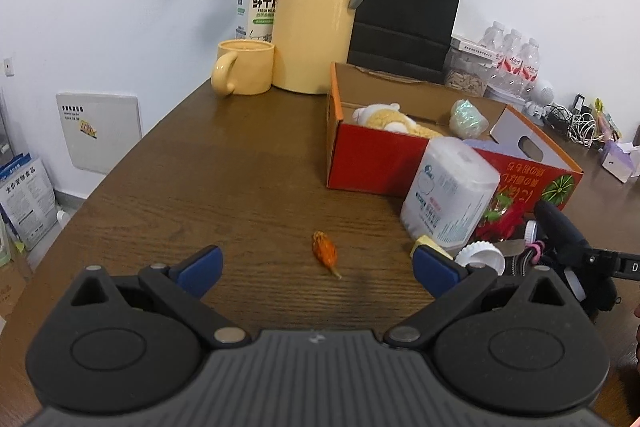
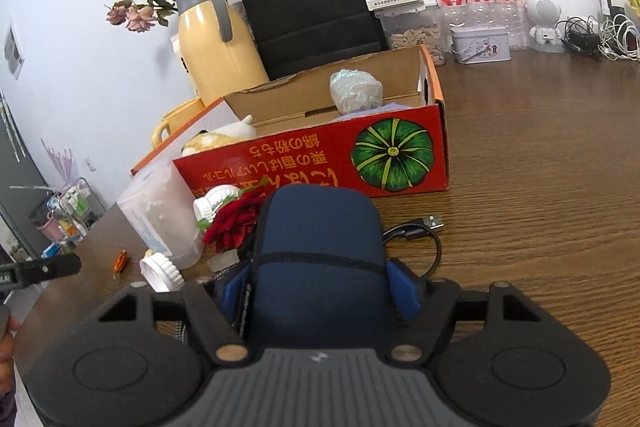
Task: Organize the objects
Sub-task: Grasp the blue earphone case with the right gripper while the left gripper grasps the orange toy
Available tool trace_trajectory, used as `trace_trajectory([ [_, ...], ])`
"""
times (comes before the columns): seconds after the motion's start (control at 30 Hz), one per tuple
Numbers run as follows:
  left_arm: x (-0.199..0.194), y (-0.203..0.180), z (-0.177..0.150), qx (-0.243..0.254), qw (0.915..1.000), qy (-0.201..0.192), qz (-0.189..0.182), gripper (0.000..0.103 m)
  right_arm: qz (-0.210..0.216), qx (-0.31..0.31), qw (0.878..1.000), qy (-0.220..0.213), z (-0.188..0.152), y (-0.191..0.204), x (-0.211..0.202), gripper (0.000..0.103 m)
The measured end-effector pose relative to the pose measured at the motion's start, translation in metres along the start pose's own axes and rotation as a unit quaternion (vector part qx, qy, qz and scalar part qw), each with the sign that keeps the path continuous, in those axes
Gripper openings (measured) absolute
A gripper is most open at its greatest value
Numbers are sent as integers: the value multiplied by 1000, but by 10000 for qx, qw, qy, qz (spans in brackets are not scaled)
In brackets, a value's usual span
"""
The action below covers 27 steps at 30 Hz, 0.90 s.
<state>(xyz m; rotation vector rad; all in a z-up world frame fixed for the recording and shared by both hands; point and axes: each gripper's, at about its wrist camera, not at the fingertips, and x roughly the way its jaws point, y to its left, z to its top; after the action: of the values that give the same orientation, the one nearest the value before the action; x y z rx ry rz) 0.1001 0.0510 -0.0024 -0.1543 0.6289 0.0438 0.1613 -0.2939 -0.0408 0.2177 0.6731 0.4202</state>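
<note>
**K:** Okay, status on the right gripper (image 2: 320,283)?

**M:** Jaws sat at a middling width with the navy pouch (image 2: 320,227) between them, blue pads against both flanks. The pouch was on the table (image 2: 540,187), with the red box (image 2: 312,163) at its 12 o'clock. How hard the pads were pressing, I couldn't tell.

**K:** Risks?

**M:** I saw three. The pouch looked soft and the pads were low on it, so a lift could let it sag or slip out. The black USB cable (image 2: 424,227) curled in from 3 o'clock and ran close under the right pad; if it was snagged, it would be dragged along. The clutter at 10 o'clock was also tight — red flower (image 2: 234,223), white cap (image 2: 162,269) and swab tub (image 2: 160,219) — so a swing that way could knock them.

**K:** Left gripper (image 1: 318,263)?

**M:** It was spread wide and empty, hovering low over the table. An orange dried bud (image 1: 325,253) lay at its 12 o'clock. It looked brittle, so a hard pinch could crush it.
</note>
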Motion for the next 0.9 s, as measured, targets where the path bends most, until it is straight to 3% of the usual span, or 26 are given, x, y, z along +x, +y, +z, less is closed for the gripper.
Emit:
trace_trajectory([
  [0.4,24,2,-6,-110,9993,214,272,103,-198,-252,9978,-574,-10,11,-14,60],
  [0.53,35,1,-3,-205,9986,241,432,95,-393,-480,9947,-815,-13,19,-22,60],
  [0.67,42,-4,2,-187,9981,162,561,93,-570,-704,9912,-966,-15,27,-26,60],
  [0.8,49,-10,3,-101,9982,192,556,78,-628,-790,9899,-1000,-15,30,-26,60],
  [0.9,52,-12,1,-77,9984,221,521,58,-632,-791,9896,-1022,-15,30,-27,60],
])
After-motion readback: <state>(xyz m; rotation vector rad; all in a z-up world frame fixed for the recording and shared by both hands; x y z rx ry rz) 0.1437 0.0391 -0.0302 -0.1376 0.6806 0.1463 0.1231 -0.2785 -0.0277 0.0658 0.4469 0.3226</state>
